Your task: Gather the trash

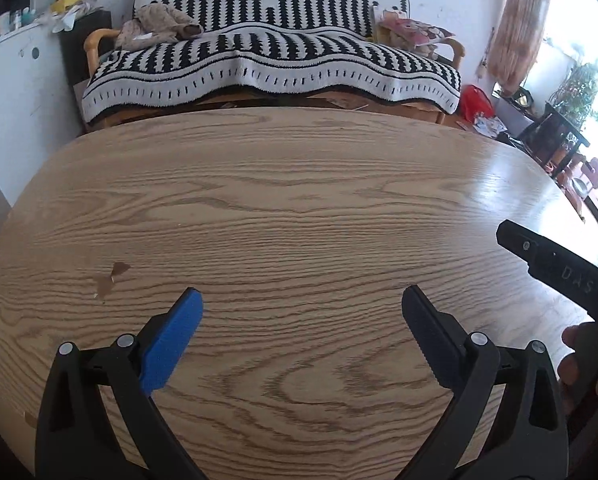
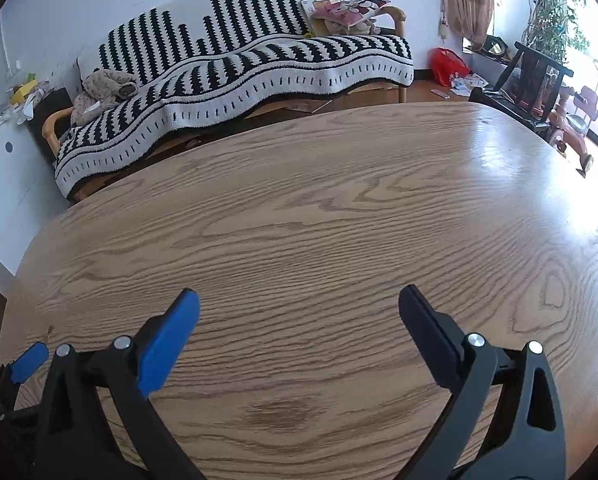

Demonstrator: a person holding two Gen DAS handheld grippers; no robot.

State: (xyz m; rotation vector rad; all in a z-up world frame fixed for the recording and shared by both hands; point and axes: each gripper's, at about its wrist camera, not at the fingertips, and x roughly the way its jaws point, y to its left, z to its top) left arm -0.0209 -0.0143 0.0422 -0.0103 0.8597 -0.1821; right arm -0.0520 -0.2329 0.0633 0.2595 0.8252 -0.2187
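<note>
My left gripper (image 1: 302, 300) hangs open above a wood-grain table (image 1: 283, 200), with nothing between its blue and black fingers. My right gripper (image 2: 299, 300) is open too, above the same table (image 2: 339, 200), and holds nothing. In the left wrist view the body of the right gripper (image 1: 555, 264) juts in from the right edge, with a hand (image 1: 579, 356) on it. In the right wrist view a blue fingertip (image 2: 29, 360) of the left gripper shows at the lower left. No trash lies on the tabletop; a small chipped patch (image 1: 113, 276) marks the veneer at the left.
Beyond the table stands a sofa under a black-and-white striped blanket (image 1: 267, 64), with a soft toy (image 1: 159, 26) and a cushion (image 2: 349, 12) on it. A red bag (image 2: 447, 65) and scattered papers (image 2: 465, 82) lie on the floor at the right. A dark chair (image 2: 533, 76) stands by the window.
</note>
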